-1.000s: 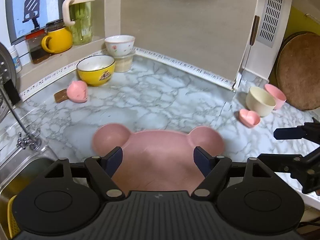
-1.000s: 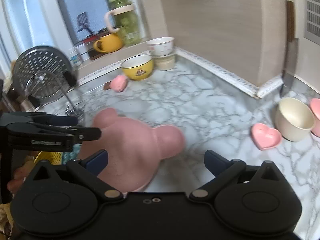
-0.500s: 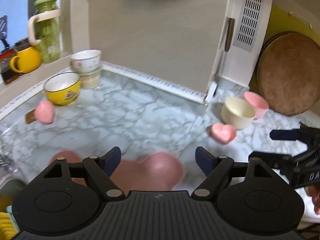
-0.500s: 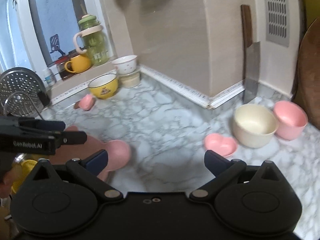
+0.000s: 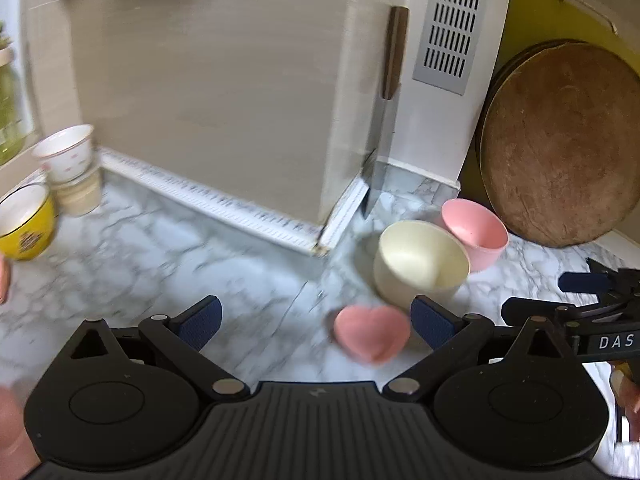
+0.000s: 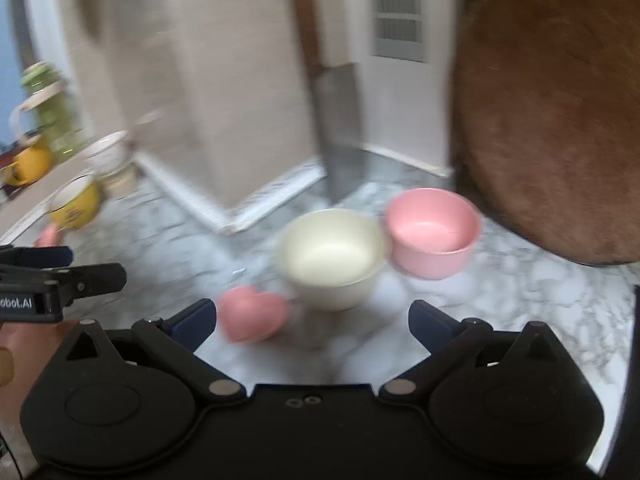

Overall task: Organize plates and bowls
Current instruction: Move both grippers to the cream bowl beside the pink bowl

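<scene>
1. Marble counter [image 5: 168,248]: fills mid frame in both views, blurred.
2. Round wooden board [image 5: 560,144]: upper right, leaning upright.
3. Left gripper [image 5: 316,322]: bottom centre, fingers wide apart, empty.
4. Right gripper [image 6: 312,318]: bottom centre, fingers wide apart, empty.
5. Cream bowl [image 6: 334,258]: centre, upright, touching pink bowl [image 6: 434,232] at its right.
6. Yellow bowl [image 5: 24,226]: far left edge.
7. Pink heart dish [image 6: 252,312]: just left of and below cream bowl; between left gripper's fingers [image 5: 430,322] in left view.
</scene>
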Motion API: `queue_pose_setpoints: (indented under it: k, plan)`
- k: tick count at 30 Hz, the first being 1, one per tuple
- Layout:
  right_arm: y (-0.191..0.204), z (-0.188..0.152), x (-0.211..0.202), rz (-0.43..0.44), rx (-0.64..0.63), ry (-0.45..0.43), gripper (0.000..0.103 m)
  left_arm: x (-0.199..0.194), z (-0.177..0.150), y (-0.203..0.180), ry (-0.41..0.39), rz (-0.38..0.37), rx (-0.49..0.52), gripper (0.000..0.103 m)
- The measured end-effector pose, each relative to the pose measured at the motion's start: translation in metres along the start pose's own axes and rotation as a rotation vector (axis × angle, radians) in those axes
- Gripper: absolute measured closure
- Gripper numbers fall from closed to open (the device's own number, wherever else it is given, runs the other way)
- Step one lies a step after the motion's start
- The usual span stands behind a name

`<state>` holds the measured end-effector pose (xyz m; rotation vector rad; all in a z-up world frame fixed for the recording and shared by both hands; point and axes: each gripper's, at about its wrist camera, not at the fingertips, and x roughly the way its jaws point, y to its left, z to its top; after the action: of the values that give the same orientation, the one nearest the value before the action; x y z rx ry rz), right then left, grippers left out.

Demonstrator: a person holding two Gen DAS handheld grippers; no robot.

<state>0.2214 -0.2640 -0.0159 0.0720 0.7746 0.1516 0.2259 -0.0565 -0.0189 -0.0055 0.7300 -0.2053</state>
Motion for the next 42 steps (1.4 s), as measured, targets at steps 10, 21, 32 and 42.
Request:
queue_pose_setpoints:
  k: [10,21,32,42]
  plan:
    - [-0.044,0.016,0.056,-0.045,0.085,0.065,0.016,0.082,0.036,-0.040,0.045,-0.010,0.013,0.002]
    - [-0.056,0.027,0.101,-0.036,0.132,0.163,0.038,0.138,0.049,-0.052,0.082,-0.024,0.016,0.002]
    - [-0.058,0.028,0.116,-0.024,0.133,0.204,0.061,0.147,0.047,-0.062,0.053,0.020,0.124,0.021]
    - [-0.053,0.030,0.111,-0.004,0.099,0.190,0.062,0.114,0.034,-0.059,0.027,-0.016,0.075,0.033]
